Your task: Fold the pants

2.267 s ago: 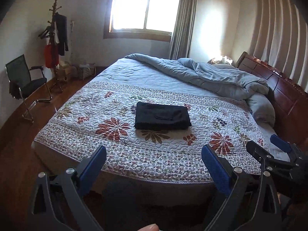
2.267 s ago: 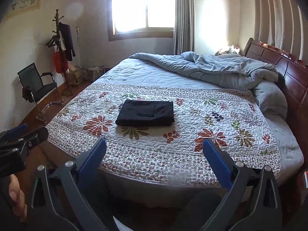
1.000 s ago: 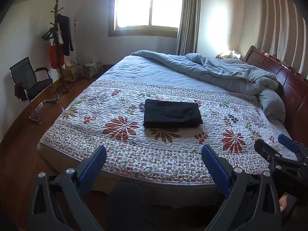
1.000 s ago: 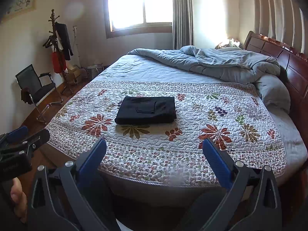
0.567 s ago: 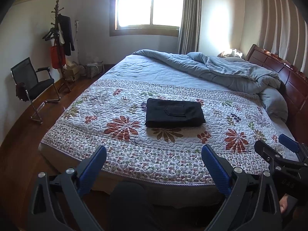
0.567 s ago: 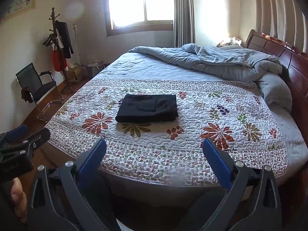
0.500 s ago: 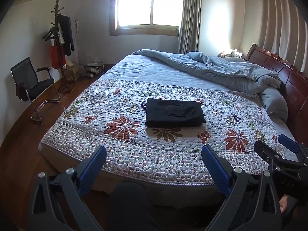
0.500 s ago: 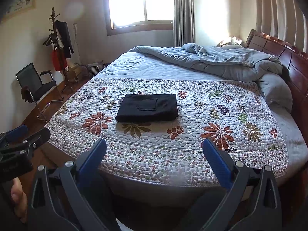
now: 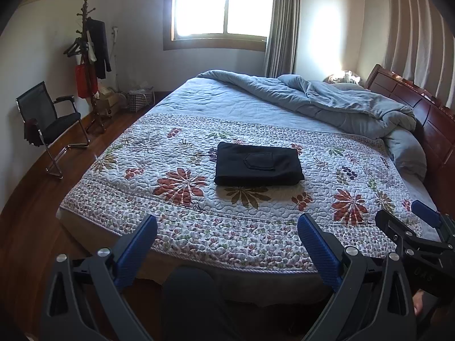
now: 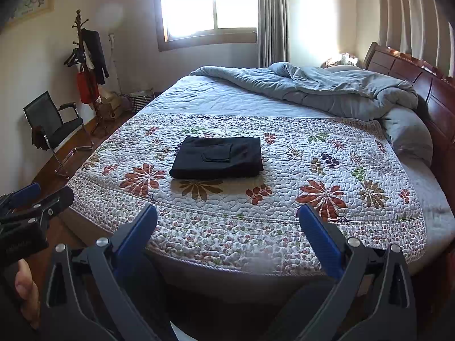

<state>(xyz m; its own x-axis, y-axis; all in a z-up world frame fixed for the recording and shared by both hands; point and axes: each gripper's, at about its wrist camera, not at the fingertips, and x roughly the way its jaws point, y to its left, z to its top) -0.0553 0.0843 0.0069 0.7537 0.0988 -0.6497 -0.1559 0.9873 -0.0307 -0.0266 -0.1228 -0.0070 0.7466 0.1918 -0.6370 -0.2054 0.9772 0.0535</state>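
The black fabric pants (image 9: 258, 164), folded into a compact flat rectangle with a patch pocket uppermost, lay on the white quilted bedspread with red and brown flowers (image 9: 182, 184), around the middle of the bed and well apart from both claws; over the last couple of seconds the bundle itself had not shifted or loosened, and only the viewpoints had drifted, the bed sitting a little differently in each wrist view while the pants kept their place on the quilt; judged from that, the folding looked finished and the person was standing back rather than reaching in; beyond the quilt a rumpled grey-blue duvet (image 9: 327, 102) was heaped toward the dark red wooden headboard (image 9: 432, 119); the left claw (image 9: 227, 241) was held level before the foot of the bed, its blue-padded jaws spread wide and gripping nothing; the right claw (image 10: 227, 233) was held just beside it in the same low, forward-pointing pose, likewise wide and empty, so that each showed at the edge of the other's view, with a bare fingertip (image 10: 27, 295) visible under the left one.
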